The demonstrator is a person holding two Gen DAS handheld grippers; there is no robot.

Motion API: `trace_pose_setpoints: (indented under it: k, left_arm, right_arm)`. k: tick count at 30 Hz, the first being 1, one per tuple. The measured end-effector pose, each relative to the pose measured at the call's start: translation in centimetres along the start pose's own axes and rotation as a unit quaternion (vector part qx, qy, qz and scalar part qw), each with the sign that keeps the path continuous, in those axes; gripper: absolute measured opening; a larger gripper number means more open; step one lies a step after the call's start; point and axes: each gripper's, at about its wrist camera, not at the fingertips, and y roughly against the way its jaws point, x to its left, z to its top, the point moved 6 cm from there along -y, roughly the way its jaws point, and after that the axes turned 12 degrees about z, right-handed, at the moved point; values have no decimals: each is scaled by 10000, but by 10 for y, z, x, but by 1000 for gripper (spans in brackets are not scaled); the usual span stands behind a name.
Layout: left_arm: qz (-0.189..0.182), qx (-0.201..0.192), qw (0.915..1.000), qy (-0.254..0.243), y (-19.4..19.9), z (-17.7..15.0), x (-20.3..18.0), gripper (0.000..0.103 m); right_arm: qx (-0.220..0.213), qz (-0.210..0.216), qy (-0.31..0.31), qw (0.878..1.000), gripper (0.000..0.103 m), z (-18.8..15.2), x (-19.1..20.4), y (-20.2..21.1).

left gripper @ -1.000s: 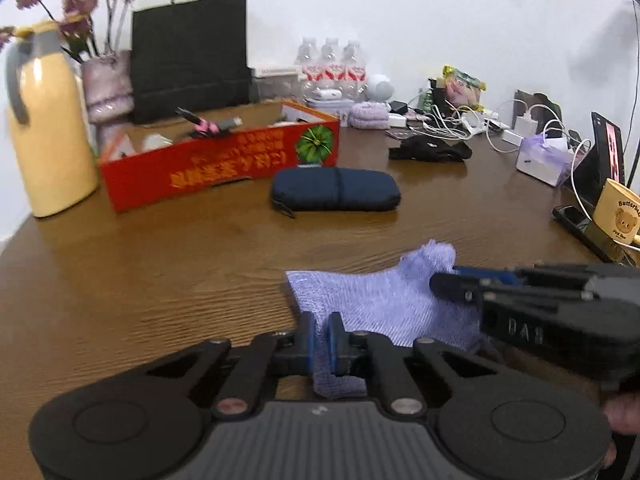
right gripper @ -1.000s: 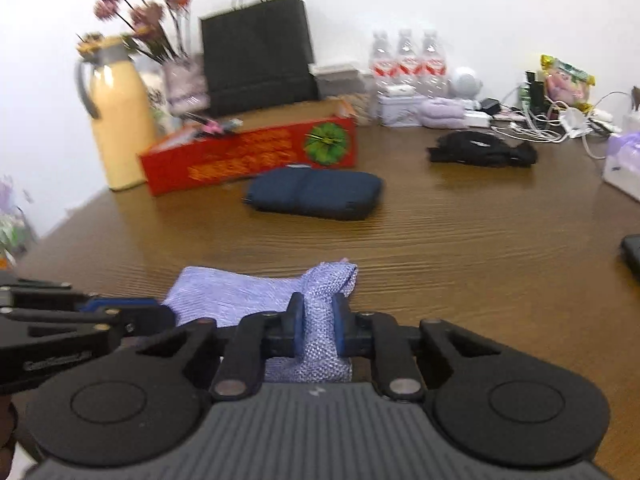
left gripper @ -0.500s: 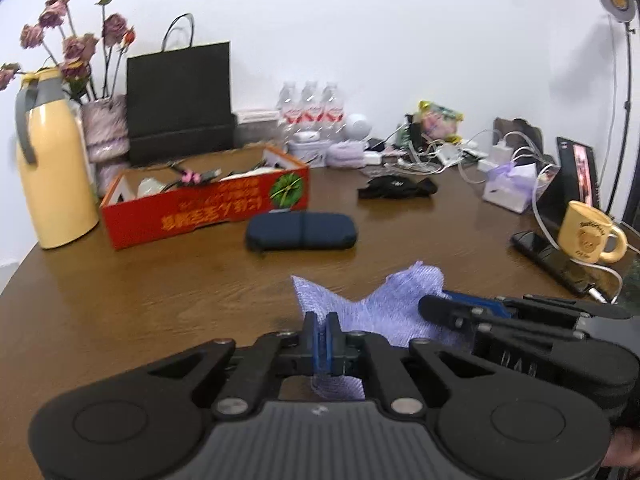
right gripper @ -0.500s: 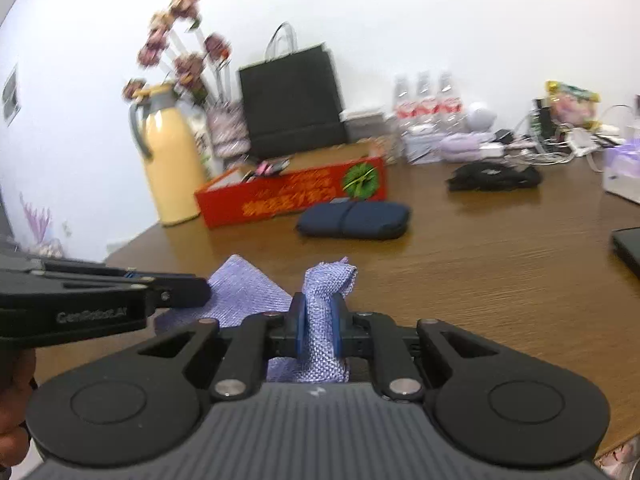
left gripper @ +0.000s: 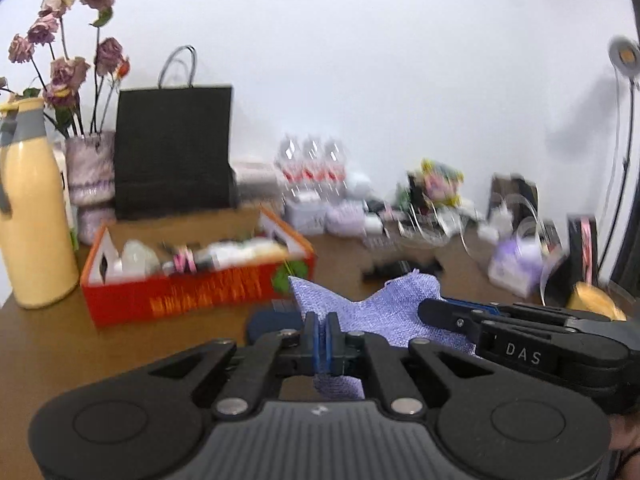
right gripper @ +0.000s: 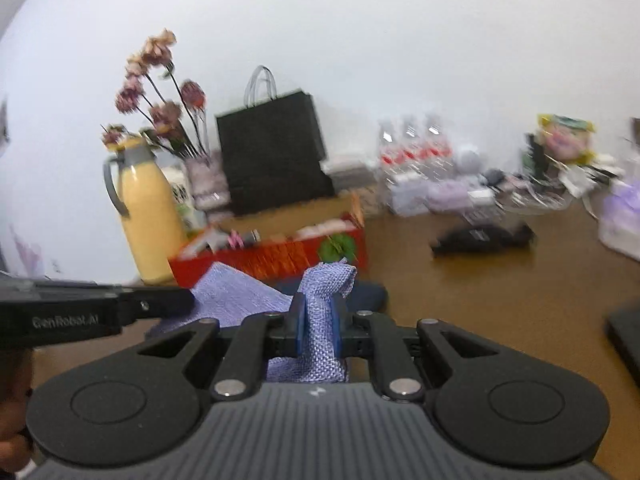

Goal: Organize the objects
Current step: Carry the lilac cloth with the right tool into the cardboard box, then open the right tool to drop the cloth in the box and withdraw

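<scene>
Left wrist view has the cloth (left gripper: pixel 376 312) stretched from 9 to 3 o'clock, off the table, left gripper (left gripper: pixel 321 334) and right gripper (right gripper: pixel 316 322) each pinching an end, box (left gripper: pixel 200 284) at 11

Lilac woven cloth (left gripper: pixel 372 312), coarse knit texture, held up off the table (right gripper: pixel 500 300) w/ 2 corners pinched, 1 in the left gripper (left gripper: pixel 322 336), 1 in the right gripper (right gripper: pixel 316 326). Fabric sags between them; 2 peaks stick up. Right corner bunches into a folded tuft above the pads.
</scene>
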Motion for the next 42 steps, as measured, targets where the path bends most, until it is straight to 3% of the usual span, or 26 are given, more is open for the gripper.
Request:
trace_pose_setpoints:
  k: [5,10,15,17,18,20,21,23,27,30,31,36,42]
  left_arm:
    - [290,-163,9993,181,-62,64,44,2]
    - [793,232,9959,379,-155,101,105,2]
    - [1317,1108,9835,560,-265,97,158,2]
    - [1307,1458,9794,487,-294,89,165,5]
    - [1266,1614,9774,504,-301,84,168,14]
    - [1229,1563,9788,491,-296,79,172,21]
    - [1243,1495,9799,450,-290,78,174,29]
    - [1202,1286,9835,405,-272,83,173,38]
    - [875,787,9918,493,-214,110,154,57]
    - [521,311,9971,460,-159,125,137,78]
    - [418,198,9981,405,-137,125,131,81]
    - [-97,-207,9997,77,-36,87,105,90]
    - [-71,-150,9999,-13,38,37,88,92]
  right_arm:
    - [172,323,306,9989,13,68,-3,-84]
    - [725,416,849,9929,13,115,0,-214]
    - [1687,182,934,9811,13,110,-14,-353]
    - [2040,79,845,9753,15,100,-22,-388]
    - [2276,42,746,9709,16,92,-27,-404]
    - [2467,-215,683,9664,36,79,-33,-415]
    - [2494,-259,682,9657,43,76,-34,-414]
    - [2267,-143,680,9715,77,80,-33,-398]
    - [1741,-78,677,9824,80,107,-27,-351]
    - [1294,-50,718,9890,90,132,-17,-302]
    - [1161,-41,776,9902,98,137,-11,-284]
    - [922,135,1138,9891,103,127,17,-182]
    - [556,363,1009,9927,103,74,41,-68]
